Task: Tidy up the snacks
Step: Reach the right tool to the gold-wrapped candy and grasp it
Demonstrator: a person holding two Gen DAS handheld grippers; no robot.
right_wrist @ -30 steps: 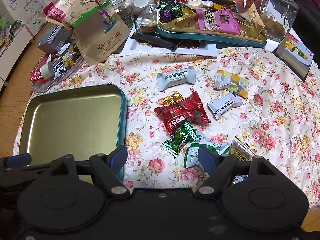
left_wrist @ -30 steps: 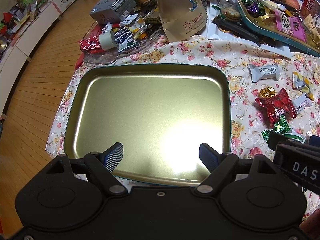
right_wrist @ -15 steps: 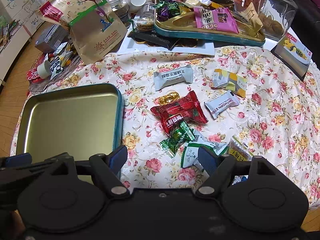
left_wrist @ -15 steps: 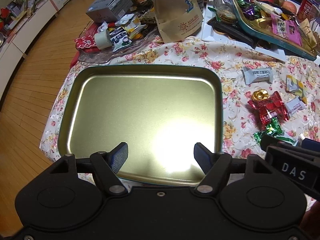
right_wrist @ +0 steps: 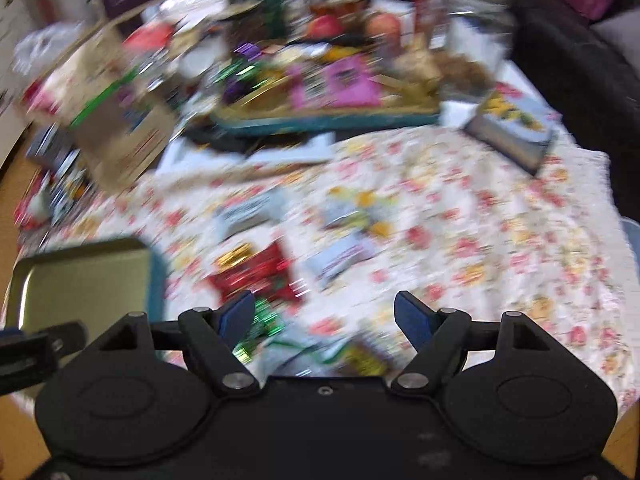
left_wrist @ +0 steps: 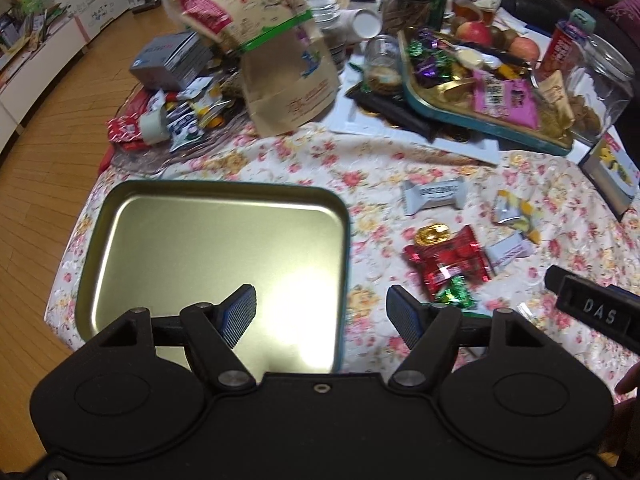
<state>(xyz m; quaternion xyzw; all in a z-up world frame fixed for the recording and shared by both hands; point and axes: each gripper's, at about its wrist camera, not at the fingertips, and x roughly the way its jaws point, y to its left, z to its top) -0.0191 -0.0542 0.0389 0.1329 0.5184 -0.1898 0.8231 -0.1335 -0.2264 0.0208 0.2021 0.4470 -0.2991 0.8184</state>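
your left gripper (left_wrist: 321,312) has swung right since a second ago: its view was filled by the tin (left_wrist: 120,216) and now takes in the loose snacks too. your right view has gone blurred with motion. a floral cloth (left_wrist: 372,168) covers the table, wood floor (left_wrist: 36,152) to the left, clutter and a full tray (left_wrist: 420,98) at the back. the red candy (left_wrist: 448,262), a gold one (left_wrist: 432,232) and a green one (left_wrist: 456,292) lie on the cloth just right of the tin. both grippers hover low, fingers wide apart, gripping nothing; the right gripper (right_wrist: 325,318) hangs above the green candy (right_wrist: 264,320).
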